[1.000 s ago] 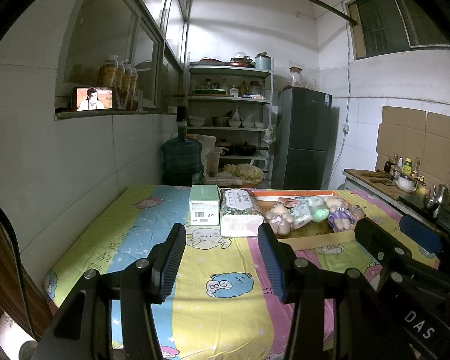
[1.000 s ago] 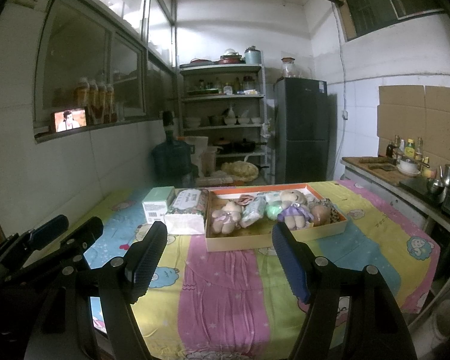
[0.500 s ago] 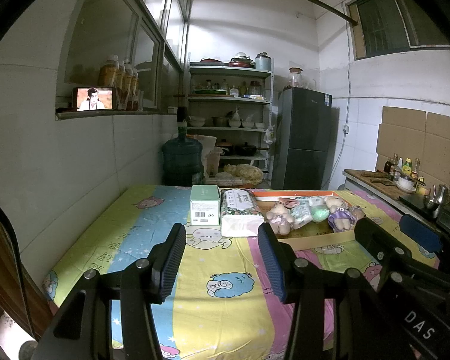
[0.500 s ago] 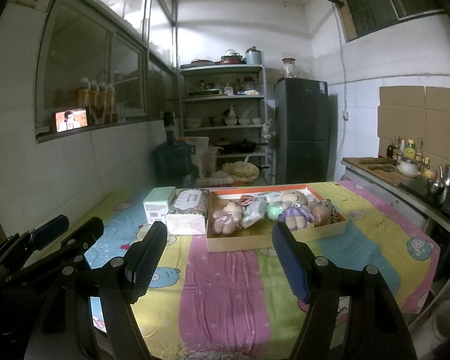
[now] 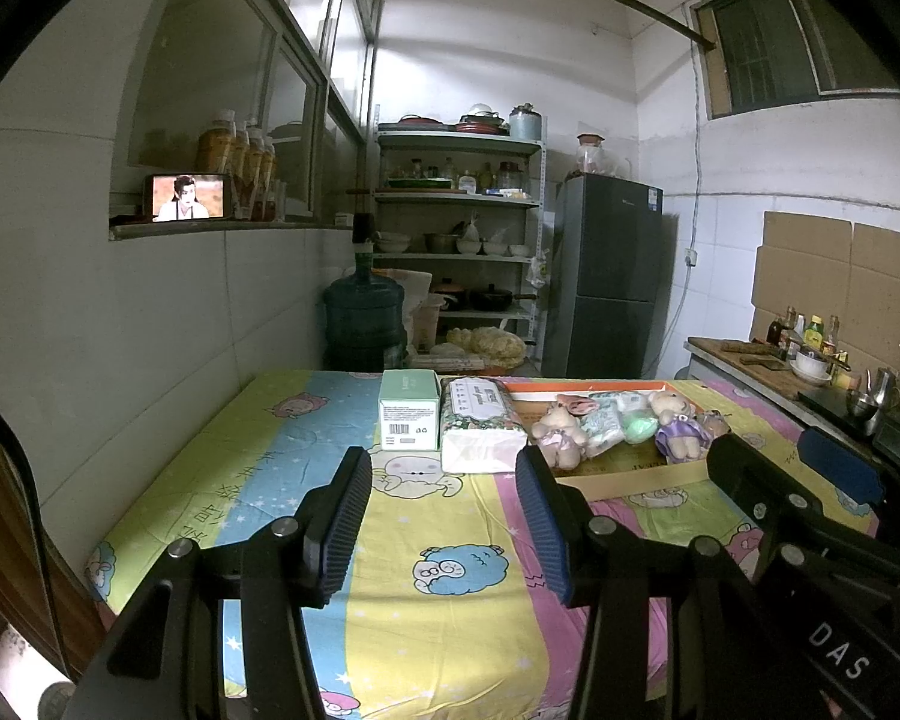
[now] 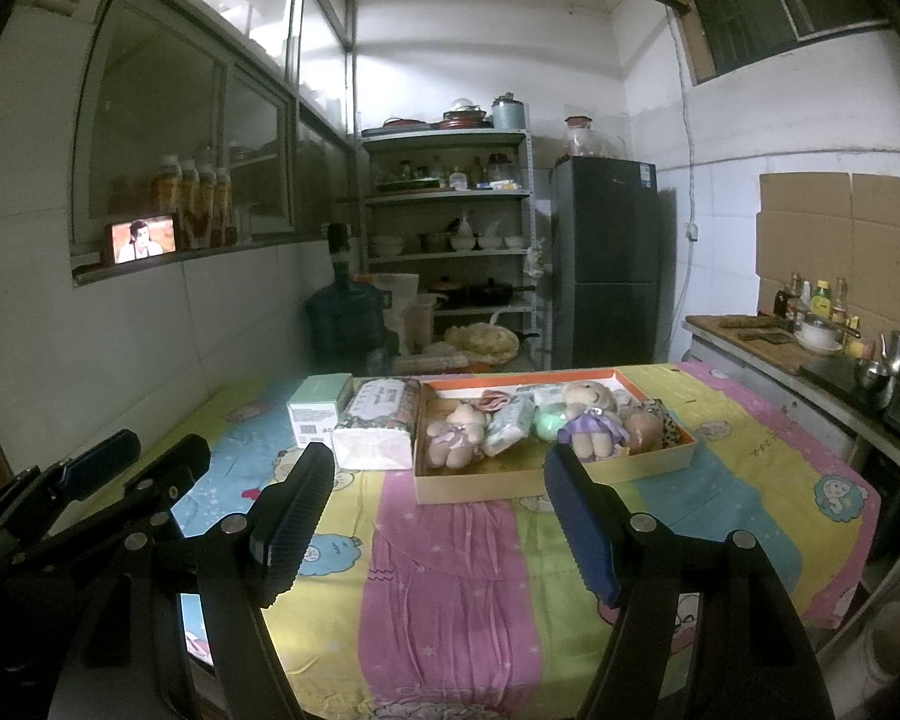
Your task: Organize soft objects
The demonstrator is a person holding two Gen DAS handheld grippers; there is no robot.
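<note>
A shallow cardboard box [image 6: 546, 480] with an orange rim lies on the cartoon-print tablecloth [image 6: 450, 570]. In it are a beige bear [image 6: 456, 432], a bear in a purple dress [image 6: 591, 420], a green ball [image 6: 549, 423], a soft packet [image 6: 507, 426] and a brown toy [image 6: 645, 426]. Left of the box stand a tissue pack [image 5: 480, 426] and a pale green carton [image 5: 408, 408]. My left gripper [image 5: 441, 462] hovers open short of the tissue pack, holding nothing. My right gripper [image 6: 438, 456] hovers open before the box's front wall, with nothing between its fingers.
A tiled wall runs along the table's left side, with a phone [image 5: 189, 197] on its ledge. Behind the table stand a water jug [image 5: 363, 315], a shelf rack [image 5: 456, 252] and a fridge [image 5: 606, 276]. A counter [image 6: 810, 360] with bottles and a kettle lines the right.
</note>
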